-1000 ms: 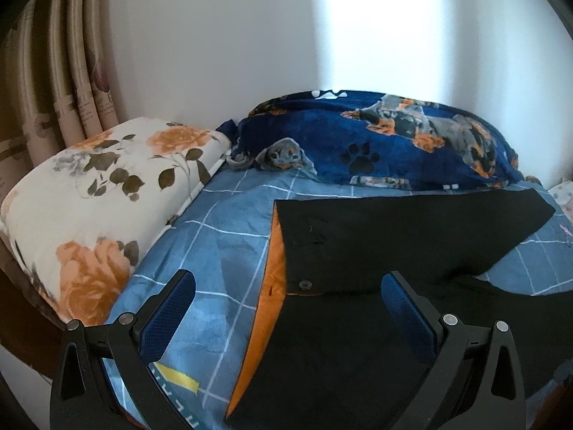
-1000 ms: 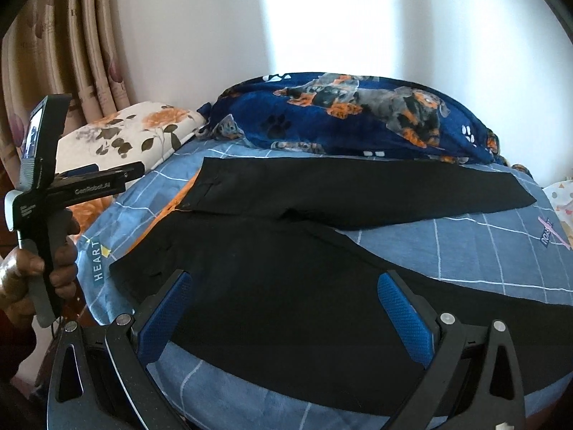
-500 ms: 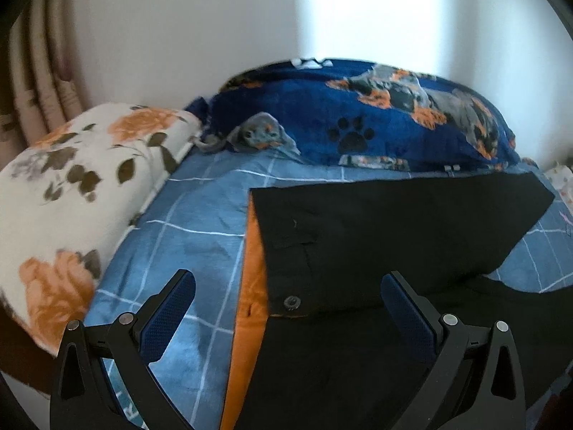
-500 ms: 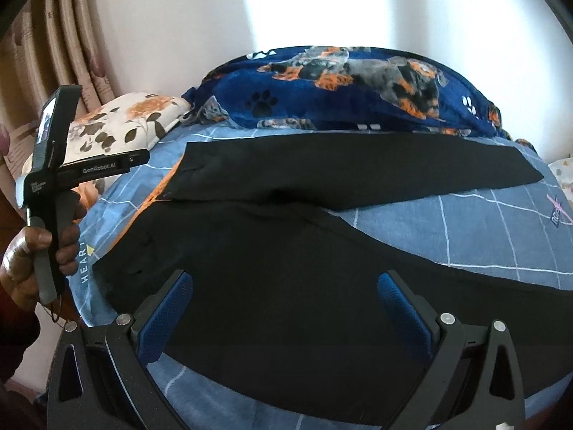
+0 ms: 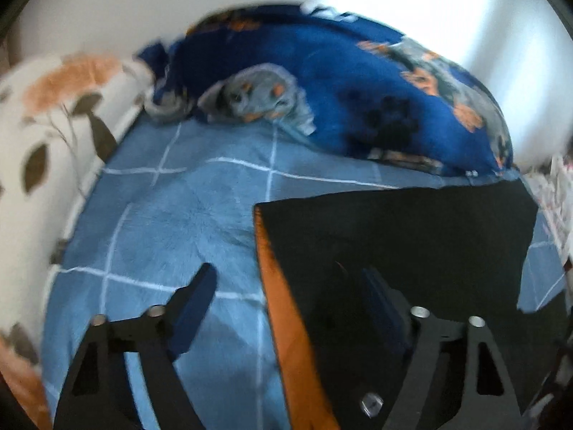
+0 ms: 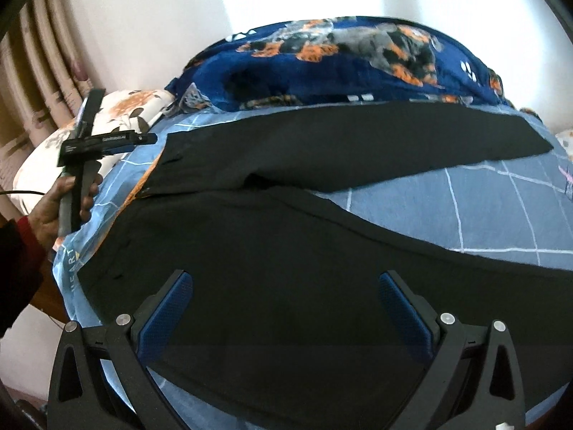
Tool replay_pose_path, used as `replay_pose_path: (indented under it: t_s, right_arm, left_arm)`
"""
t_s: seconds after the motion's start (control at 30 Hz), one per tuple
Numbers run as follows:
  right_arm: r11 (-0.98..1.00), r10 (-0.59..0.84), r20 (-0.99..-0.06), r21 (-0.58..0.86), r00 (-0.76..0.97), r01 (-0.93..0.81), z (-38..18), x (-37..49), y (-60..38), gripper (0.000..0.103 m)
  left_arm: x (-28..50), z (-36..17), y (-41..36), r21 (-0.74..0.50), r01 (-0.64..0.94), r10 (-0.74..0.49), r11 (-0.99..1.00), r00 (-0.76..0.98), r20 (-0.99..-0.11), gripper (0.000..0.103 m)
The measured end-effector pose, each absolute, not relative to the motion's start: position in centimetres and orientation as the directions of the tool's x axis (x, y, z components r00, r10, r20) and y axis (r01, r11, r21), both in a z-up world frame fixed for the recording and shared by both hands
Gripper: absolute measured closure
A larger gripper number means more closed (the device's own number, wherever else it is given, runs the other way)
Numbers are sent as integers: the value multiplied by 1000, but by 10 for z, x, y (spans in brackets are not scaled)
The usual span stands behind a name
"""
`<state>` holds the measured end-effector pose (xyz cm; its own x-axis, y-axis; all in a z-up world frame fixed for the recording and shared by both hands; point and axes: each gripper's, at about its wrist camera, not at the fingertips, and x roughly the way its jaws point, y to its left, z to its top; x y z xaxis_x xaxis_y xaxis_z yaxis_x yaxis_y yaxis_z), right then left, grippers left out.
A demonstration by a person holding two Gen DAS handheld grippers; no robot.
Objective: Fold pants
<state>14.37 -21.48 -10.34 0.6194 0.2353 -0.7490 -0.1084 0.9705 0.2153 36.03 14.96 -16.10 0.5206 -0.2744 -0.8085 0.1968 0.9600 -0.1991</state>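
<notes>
- Left wrist view, blurred: the left tool (image 5: 283, 308) hangs low over the bed (image 5: 172, 229), its jaws closing but not yet pressing on anything. One blue pad sits over the blue checked sheet, the other over the black pants (image 5: 394, 236), so the waistband edge with its orange lining (image 5: 283, 319) lies between them.
- Same view: the pants lie flat on the sheet. Beyond them a dark blue blanket with a dog print (image 5: 358, 93) is bunched against the wall, and a white floral pillow (image 5: 53, 136) lies at the left.
- Right wrist view: the right tool (image 6: 283, 308) has its jaws wide apart, over the near black pant leg, with nothing gripped.
- Same view: the pants (image 6: 286, 251) are spread across the bed, both legs running to the right, the far one (image 6: 358, 147) just beside the dog-print blanket.
- Same view: at the left a hand (image 6: 57, 204) holds the other tool's handle beside the waistband.
</notes>
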Motion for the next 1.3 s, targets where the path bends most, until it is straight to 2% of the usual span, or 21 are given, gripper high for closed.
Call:
replay_pose_path:
  t_s: [0.1, 0.2, 0.33, 0.47, 0.5, 0.53, 0.63, 0.7, 0.87, 1.03, 1.13, 1.2, 1.3]
  right_arm:
    - [969, 236, -762, 232, 603, -86, -111, 149, -220, 0]
    - [969, 232, -774, 237, 589, -70, -118, 152, -223, 0]
    - [970, 226, -784, 235, 578, -61, -124, 155, -226, 0]
    - [969, 231, -791, 242, 566, -57, -127, 157, -225, 0]
    - [969, 231, -791, 242, 566, -58, -127, 157, -223, 0]
    - [969, 232, -791, 241, 566, -61, -127, 157, -222, 0]
    - [968, 236, -790, 243, 565, -64, -128, 157, -221, 0]
    - [967, 240, -789, 248, 565, -65, -127, 159, -221, 0]
    - [947, 293, -751, 313, 592, -73, -110, 177, -228, 0]
    - [794, 521, -615, 604, 592, -72, -89, 228, -254, 0]
    - [631, 633, -514, 775, 579, -3, -91, 274, -276, 0]
    - [549, 669, -465, 835, 579, 36, -95, 303, -286, 0]
    - [498, 676, -457, 861, 577, 99, -103, 337, -296, 0]
  left_arm:
    - [384, -179, 159, -290, 169, -336, 942, 473, -815, 38]
    - [394, -187, 153, -320, 194, -374, 927, 451, -810, 38]
    - [404, -188, 143, -301, 225, -373, 927, 457, -807, 38]
    - [416, -191, 136, -400, 299, -494, 867, 404, -770, 42]
    - [417, -193, 136, -413, 294, -503, 862, 399, -767, 61]
    - [418, -195, 137, -382, 257, -458, 888, 405, -792, 79]
    - [414, -195, 141, -394, 222, -452, 892, 420, -787, 90]
    - [402, -187, 131, -319, 237, -396, 918, 467, -791, 92]
    - [355, -142, 115, -278, 269, -386, 922, 587, -711, 94]
    - [277, -92, 102, -260, 358, -441, 897, 674, -592, 94]
    - [237, -76, 93, -247, 383, -453, 890, 695, -558, 93]
    - [207, -70, 90, -239, 388, -454, 890, 706, -543, 93]
    - [179, -70, 85, -252, 386, -460, 887, 705, -540, 93]
